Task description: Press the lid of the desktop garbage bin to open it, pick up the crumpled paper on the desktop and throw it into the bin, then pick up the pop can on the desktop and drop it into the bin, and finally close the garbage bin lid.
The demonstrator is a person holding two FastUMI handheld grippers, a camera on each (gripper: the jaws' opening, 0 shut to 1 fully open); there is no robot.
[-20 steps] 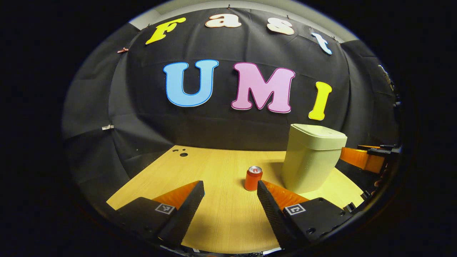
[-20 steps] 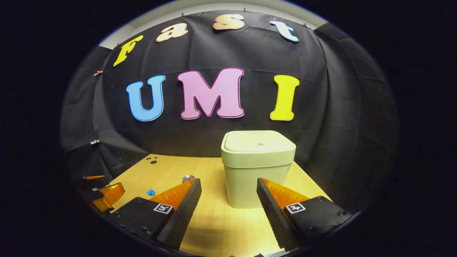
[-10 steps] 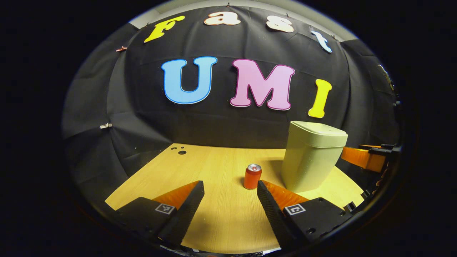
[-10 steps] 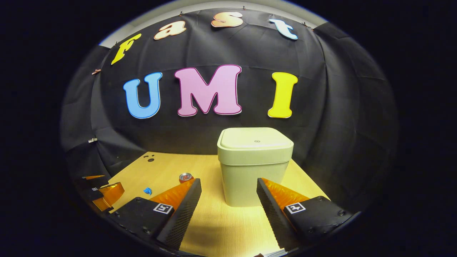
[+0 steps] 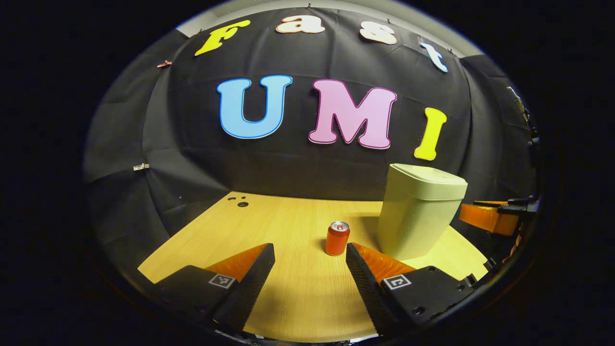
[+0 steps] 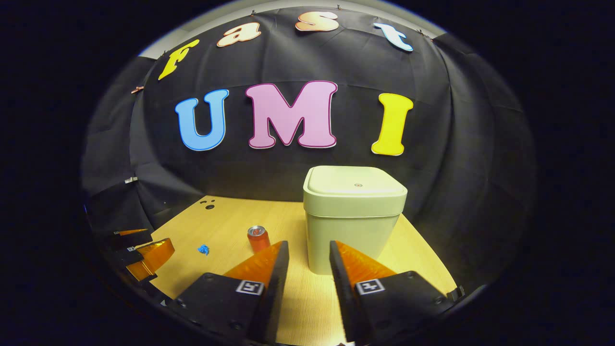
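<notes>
My left tongs hang spread over the near edge of the tabletop, holding nothing; my right tongs are narrowed to a slim gap, also unloaded. The pop can and crumpled paper sit mid-tabletop; the bin, lid down, stands farther back. Pressing off-centre could, I judge, shove the light bin rather than spring its lid.

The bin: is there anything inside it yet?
Cannot tell: the bin has its lid shut. The can and blue paper lie outside on the table.
</notes>
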